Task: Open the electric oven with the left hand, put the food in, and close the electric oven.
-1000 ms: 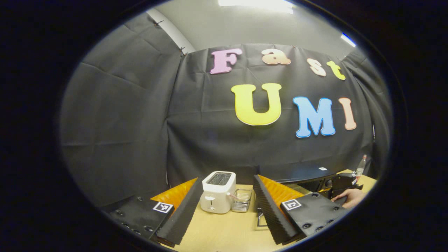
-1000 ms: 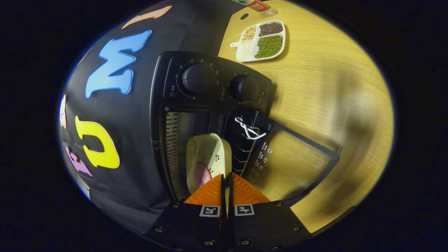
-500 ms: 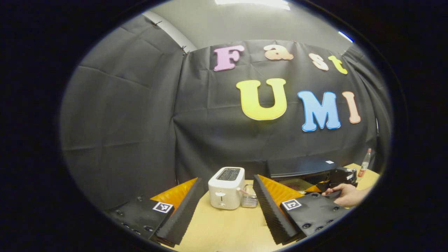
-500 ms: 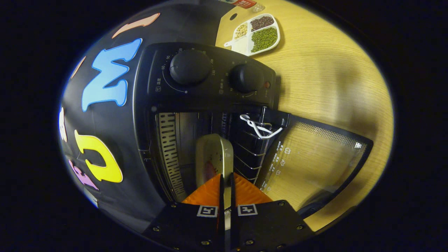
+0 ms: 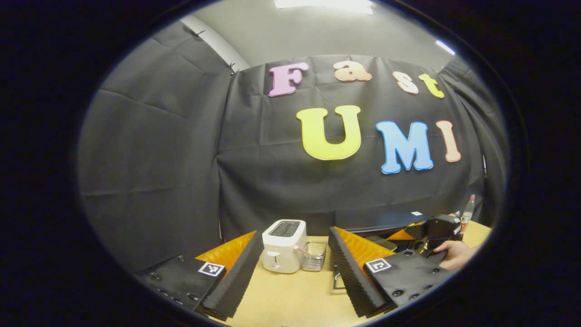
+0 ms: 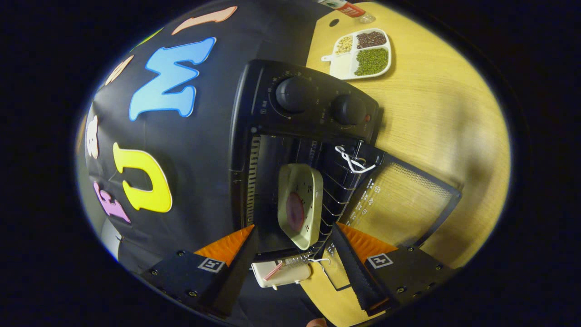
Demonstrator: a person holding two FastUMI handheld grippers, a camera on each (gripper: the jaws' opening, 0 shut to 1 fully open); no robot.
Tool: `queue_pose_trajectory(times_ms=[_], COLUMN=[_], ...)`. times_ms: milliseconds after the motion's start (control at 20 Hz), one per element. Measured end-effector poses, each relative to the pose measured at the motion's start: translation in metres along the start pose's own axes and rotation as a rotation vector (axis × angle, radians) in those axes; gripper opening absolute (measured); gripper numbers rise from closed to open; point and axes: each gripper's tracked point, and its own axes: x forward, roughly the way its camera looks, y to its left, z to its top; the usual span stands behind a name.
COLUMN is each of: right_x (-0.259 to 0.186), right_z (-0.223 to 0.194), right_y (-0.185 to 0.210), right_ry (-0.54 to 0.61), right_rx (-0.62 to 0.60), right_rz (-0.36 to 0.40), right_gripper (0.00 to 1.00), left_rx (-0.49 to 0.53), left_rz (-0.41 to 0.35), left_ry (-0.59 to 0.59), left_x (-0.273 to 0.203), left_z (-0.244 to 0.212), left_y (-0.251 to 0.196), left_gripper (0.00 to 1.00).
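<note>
The black electric oven [image 6: 281,95] stands with its glass door [image 6: 404,204] dropped open onto the table. A cream square dish [image 6: 299,206] with a reddish slice of food rests on the wire rack inside the cavity. My right gripper [image 6: 295,229] is open just in front of the oven mouth, its fingers apart on either side of the dish and not touching it. My left gripper [image 5: 295,234] is open and empty, held above the table and facing a white toaster [image 5: 283,245]. The oven [image 5: 386,222] is at that view's right, with a hand [image 5: 454,254] beside it.
A divided white plate of beans [image 6: 361,59] and a bottle [image 6: 345,7] sit on the wooden table [image 6: 435,118] beyond the oven. A small wire basket [image 5: 313,255] stands next to the toaster. The booth's black cloth wall closes off the back.
My right gripper has opened, let go of the dish and drawn back from the oven; the dish now lies on the rack. The left gripper has barely shifted.
</note>
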Motion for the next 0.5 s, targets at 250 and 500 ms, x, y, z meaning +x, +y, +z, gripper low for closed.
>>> queue_pose_trajectory(times_ms=[250, 500], right_x=[-0.046, -0.095], right_z=[-0.002, 0.008], right_y=[-0.003, -0.018], right_ry=[0.04, 0.052], right_rx=[-0.28, -0.6], right_rz=[0.028, 0.039], right_gripper=[0.98, 0.98], left_rx=[-0.02, -0.023], left_rz=[-0.034, -0.089], left_ry=[0.026, 0.081], left_x=[-0.011, -0.019], left_z=[-0.01, -0.037], left_y=[-0.028, -0.064], left_gripper=[1.0, 1.0])
